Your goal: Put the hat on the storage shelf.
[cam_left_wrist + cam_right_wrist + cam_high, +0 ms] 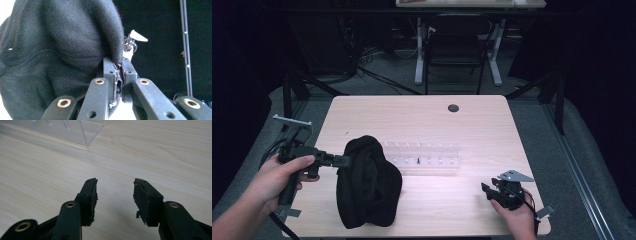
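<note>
The left hand-held gripper (343, 160) is held in the person's left hand (274, 177) at the left edge of the counter (422, 115), with its jaws pointing to the right. In the left gripper view, the left hand-held gripper (119, 65) is seen pressed together on a fold of a black knit garment (62, 50); the cloth is pinched between the two jaw tips. In the high view, the black knit garment (368, 182) is piled on the front left part of the counter, and its upper left edge is raised where it is gripped.

A clear plastic rack (424, 157) lies on the counter just to the right of the garment, near the middle. A small round hole (453, 108) is seen in the counter near its far edge.

The right hand-held gripper (485, 190) is held in the right hand (518, 220) near the front right corner, well apart from the garment. In the right gripper view, the right hand-held gripper (115, 195) is spread, with bare counter (162, 152) between its jaws and nothing held. A corner of the clear plastic rack (85, 132) is seen at the upper left of that view.
</note>
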Demonstrator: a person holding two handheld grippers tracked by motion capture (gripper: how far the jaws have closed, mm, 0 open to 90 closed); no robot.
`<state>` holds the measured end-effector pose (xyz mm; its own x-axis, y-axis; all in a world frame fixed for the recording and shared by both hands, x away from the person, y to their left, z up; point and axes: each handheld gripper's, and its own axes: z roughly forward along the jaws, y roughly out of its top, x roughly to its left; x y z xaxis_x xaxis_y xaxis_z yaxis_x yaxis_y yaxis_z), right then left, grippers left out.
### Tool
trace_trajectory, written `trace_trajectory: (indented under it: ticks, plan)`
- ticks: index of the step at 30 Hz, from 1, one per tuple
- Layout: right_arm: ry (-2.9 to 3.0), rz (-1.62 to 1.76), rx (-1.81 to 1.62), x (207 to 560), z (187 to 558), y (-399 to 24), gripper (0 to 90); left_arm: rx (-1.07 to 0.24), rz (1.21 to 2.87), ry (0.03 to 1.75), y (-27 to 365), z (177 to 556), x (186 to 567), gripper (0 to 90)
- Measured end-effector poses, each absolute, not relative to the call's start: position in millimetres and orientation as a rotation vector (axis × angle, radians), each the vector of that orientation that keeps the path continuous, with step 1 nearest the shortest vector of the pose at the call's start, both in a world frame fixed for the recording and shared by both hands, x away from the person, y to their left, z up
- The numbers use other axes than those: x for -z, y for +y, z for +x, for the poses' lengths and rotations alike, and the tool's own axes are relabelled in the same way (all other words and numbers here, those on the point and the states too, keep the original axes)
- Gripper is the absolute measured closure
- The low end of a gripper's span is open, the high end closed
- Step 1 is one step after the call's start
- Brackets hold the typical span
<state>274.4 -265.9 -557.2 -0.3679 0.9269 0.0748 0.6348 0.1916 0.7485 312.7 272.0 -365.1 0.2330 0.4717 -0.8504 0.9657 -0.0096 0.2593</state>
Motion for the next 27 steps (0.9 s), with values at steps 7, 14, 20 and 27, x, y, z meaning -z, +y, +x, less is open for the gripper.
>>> trace_trajectory:
  ticks: [7, 14, 20, 27]
  plan:
    - [2.082, 1.461, -1.003, 557, 274, -265, 53.2, 0.667, 1.598, 1.336, 270, 316, 349, 85.6]
    - [2.083, 1.46, -0.992, 557, 274, -265, 53.1, 0.651, 1.579, 1.303, 261, 323, 337, 85.5]
    - [2.078, 1.459, -0.993, 557, 275, -266, 54.0, 0.637, 1.583, 1.293, 253, 332, 330, 85.5]
    - [2.023, 1.433, -1.019, 554, 274, -264, 55.4, 0.603, 1.56, 1.29, 248, 343, 321, 85.5]
